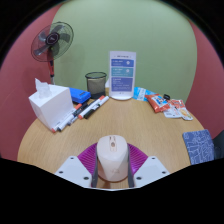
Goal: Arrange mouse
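Note:
A beige computer mouse [113, 158] sits between my gripper's [113, 170] two fingers, its front pointing away from me. The magenta pads [88, 160] press against both of its sides, so the gripper is shut on it. The mouse is low over the round wooden table [150, 135], near its front edge. I cannot tell whether its underside touches the table.
Beyond the fingers are a white tissue box [50, 100], several markers [85, 108], a black mesh cup [96, 82], a standing sign card [121, 77] and small packets [160, 102]. A dark patterned item [198, 142] lies right. A fan [52, 42] stands behind the table.

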